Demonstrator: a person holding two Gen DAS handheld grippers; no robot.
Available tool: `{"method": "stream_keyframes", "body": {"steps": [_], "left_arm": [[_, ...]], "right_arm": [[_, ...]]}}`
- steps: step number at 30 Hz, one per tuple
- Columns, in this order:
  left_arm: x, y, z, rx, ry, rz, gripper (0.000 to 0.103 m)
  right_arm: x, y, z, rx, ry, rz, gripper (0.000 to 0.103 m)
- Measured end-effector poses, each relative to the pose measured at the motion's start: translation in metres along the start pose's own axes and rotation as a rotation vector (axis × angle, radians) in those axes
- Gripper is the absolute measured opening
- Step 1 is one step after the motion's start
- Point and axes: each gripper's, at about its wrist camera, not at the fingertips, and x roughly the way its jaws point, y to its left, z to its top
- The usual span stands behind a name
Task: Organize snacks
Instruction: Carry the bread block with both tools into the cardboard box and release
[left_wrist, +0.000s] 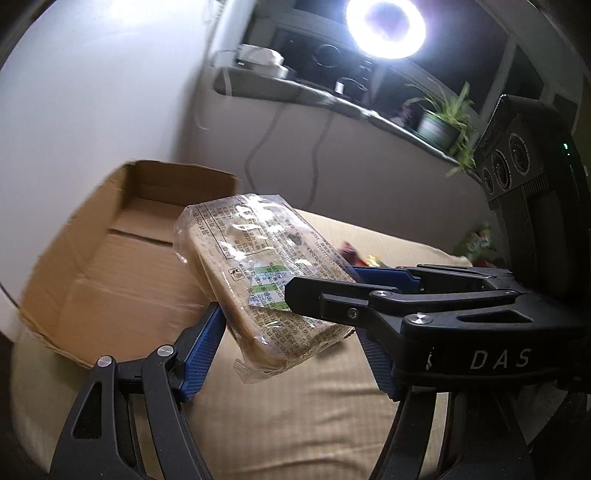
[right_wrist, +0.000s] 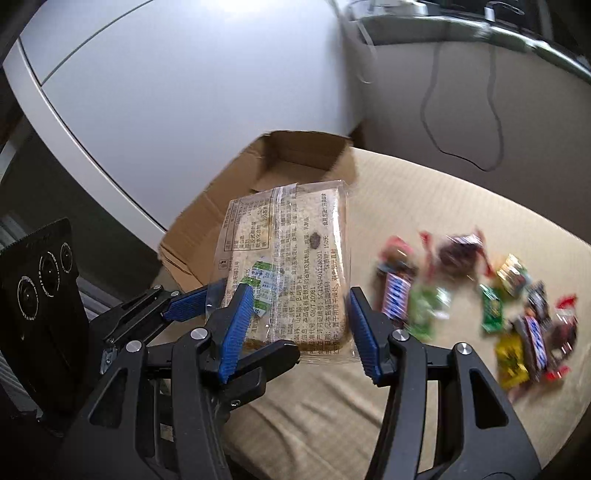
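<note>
- The cardboard box (left_wrist: 110, 258) looks empty as far as its floor shows, though the bread hides part of it in both views; by that reading, nothing has been sorted into it yet.
- The bread pack (left_wrist: 258, 273), sliced bread in clear wrap, is in the air over the box's near right edge, tilted, clear of the counter (left_wrist: 295, 406).
- The left gripper (left_wrist: 291, 350) angles downward toward the box, its jaws spread around the pack's lower end; the left pad (left_wrist: 199, 354) presses the wrap, while the right one is hidden behind the other tool, so I cannot tell how firm this grip is.
- The right gripper (right_wrist: 299, 328) comes in from the right of the box, also pointing down, jaws pinching the pack's near end across its width.
- To the right of the box, well apart, the small wrapped candies (right_wrist: 480, 295) lie loose on the counter, blurred, all left to sort.
</note>
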Motion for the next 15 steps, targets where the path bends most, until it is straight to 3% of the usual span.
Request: {"method": "stream_keyframes", "body": {"steps": [7, 15], "left_arm": [[-0.007, 0.040, 0.009, -0.042, -0.023, 0.082, 0.071], [0.004, 0.071, 0.018, -0.083, -0.010, 0.115, 0.071]], "right_arm": [[0.035, 0.030, 0.027, -0.056, 0.019, 0.051, 0.055], [0.066, 0.045, 0.044, -0.082, 0.057, 0.070, 0.055]]}}
